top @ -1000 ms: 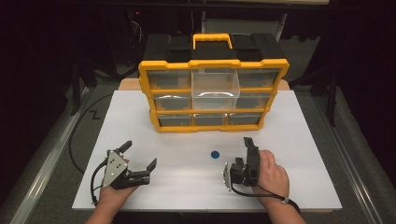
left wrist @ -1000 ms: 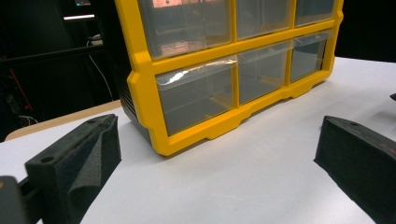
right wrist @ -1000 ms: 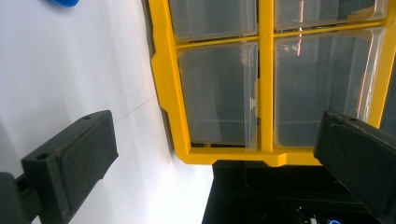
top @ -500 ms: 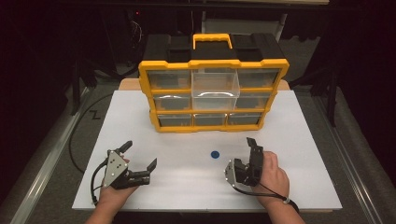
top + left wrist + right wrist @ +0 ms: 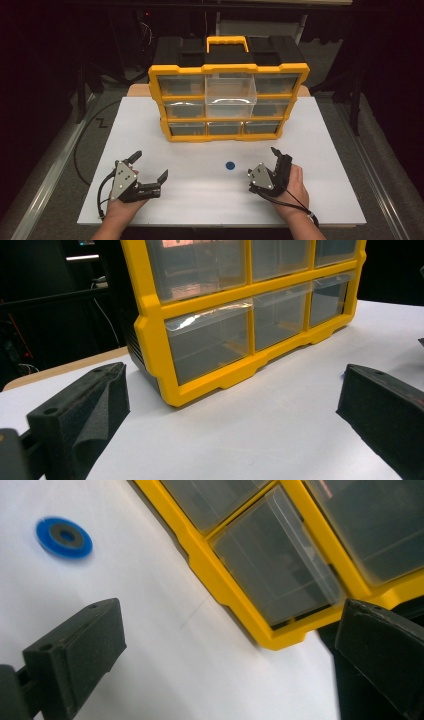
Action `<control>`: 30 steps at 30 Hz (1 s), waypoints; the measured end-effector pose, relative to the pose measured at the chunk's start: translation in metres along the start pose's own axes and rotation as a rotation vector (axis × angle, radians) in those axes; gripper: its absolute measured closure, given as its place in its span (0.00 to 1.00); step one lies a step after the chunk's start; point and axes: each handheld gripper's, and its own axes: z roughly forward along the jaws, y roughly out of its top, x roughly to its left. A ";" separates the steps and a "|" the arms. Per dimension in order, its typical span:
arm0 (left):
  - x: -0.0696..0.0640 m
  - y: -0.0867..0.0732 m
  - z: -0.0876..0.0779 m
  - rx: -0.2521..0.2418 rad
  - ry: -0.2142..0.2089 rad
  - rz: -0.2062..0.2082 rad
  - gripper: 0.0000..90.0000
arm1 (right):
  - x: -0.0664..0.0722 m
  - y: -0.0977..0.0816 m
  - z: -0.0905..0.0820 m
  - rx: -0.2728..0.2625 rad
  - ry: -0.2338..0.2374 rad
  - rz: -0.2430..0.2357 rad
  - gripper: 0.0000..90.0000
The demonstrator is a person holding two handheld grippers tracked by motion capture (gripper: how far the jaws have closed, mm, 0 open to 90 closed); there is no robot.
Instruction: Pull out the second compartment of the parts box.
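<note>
A yellow organizer (image 5: 227, 100) with clear drawers stands upright at the back of the white table; its top middle drawer (image 5: 231, 95) sticks out toward me. A small blue washer (image 5: 230, 165) lies flat on the table in front of it. My left gripper (image 5: 150, 166) rests open at the front left, jaws wide apart and empty, facing the organizer's lower left corner (image 5: 165, 385). My right gripper (image 5: 262, 163) is open and empty at the front right, just right of the washer. In the right gripper view the washer (image 5: 64, 537) lies off to the left of the jaws, beyond them.
The white table (image 5: 330, 165) ends close behind both hands and at each side, with dark floor beyond. A black cable (image 5: 82, 150) loops off the left edge. The organizer's black carry case and yellow handle (image 5: 227, 42) rise behind the drawers.
My right gripper has shifted slightly to the right and turned a little. The left gripper, the washer and the organizer have stayed put.
</note>
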 end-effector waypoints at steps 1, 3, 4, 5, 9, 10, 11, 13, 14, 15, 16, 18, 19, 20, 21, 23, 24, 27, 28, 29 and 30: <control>0.000 0.000 0.000 0.001 0.001 -0.001 0.01 | -0.001 0.000 0.000 -0.003 0.011 0.023 0.01; 0.000 0.000 0.001 0.002 0.001 -0.001 0.01 | -0.004 -0.001 0.000 -0.010 0.038 0.074 0.01; 0.000 0.000 0.001 0.004 0.002 -0.002 0.01 | -0.005 -0.001 0.000 -0.014 0.049 0.102 0.01; 0.000 -0.001 0.001 0.005 0.001 -0.002 0.01 | -0.006 -0.002 0.000 -0.019 0.056 0.127 0.01; 0.000 -0.001 0.002 0.008 0.003 -0.001 0.01 | -0.010 -0.003 0.000 -0.041 0.090 0.222 0.01; 0.000 -0.001 0.002 0.008 0.004 -0.003 0.01 | -0.011 -0.003 0.000 -0.045 0.100 0.250 0.01; 0.000 -0.001 0.002 0.010 0.005 -0.006 0.01 | -0.011 -0.004 0.000 -0.049 0.113 0.280 0.01; 0.002 -0.002 0.002 0.018 0.006 -0.020 0.01 | -0.013 -0.004 -0.001 -0.062 0.123 0.320 0.01; 0.003 -0.003 0.003 0.024 0.004 -0.034 0.01 | -0.013 -0.005 -0.001 -0.066 0.123 0.342 0.01; 0.004 -0.003 0.003 0.031 0.003 -0.050 0.01 | -0.014 -0.005 -0.001 -0.069 0.136 0.372 0.01; 0.005 -0.004 0.004 0.041 0.003 -0.054 0.01 | -0.015 -0.006 -0.001 -0.072 0.149 0.402 0.01; 0.006 -0.004 0.004 0.053 0.011 -0.057 0.01 | -0.017 -0.008 -0.001 -0.078 0.160 0.445 0.01; 0.006 -0.004 0.004 0.054 0.013 -0.063 0.01 | -0.018 -0.008 -0.001 -0.082 0.163 0.463 0.01; 0.006 -0.004 0.004 0.054 0.013 -0.063 0.01 | -0.018 -0.008 -0.001 -0.082 0.163 0.463 0.01; 0.005 -0.004 0.005 0.064 0.011 -0.066 0.01 | -0.020 -0.010 -0.001 -0.084 0.170 0.504 0.01; 0.004 -0.004 0.007 0.073 0.004 -0.062 0.01 | -0.021 -0.011 0.000 -0.073 0.153 0.535 0.01; 0.004 -0.004 0.007 0.073 0.004 -0.062 0.01 | -0.021 -0.011 0.000 -0.073 0.153 0.535 0.01; 0.003 -0.004 0.008 0.070 -0.002 -0.053 0.01 | -0.022 -0.013 -0.001 -0.071 0.157 0.537 0.01; 0.003 -0.004 0.008 0.068 -0.002 -0.051 0.01 | -0.022 -0.013 -0.001 -0.076 0.157 0.542 0.01; 0.004 -0.004 0.008 0.066 -0.001 -0.052 0.01 | -0.022 -0.012 -0.001 -0.084 0.159 0.540 0.01; 0.004 -0.004 0.008 0.069 -0.001 -0.050 0.01 | -0.022 -0.012 -0.001 -0.086 0.160 0.540 0.01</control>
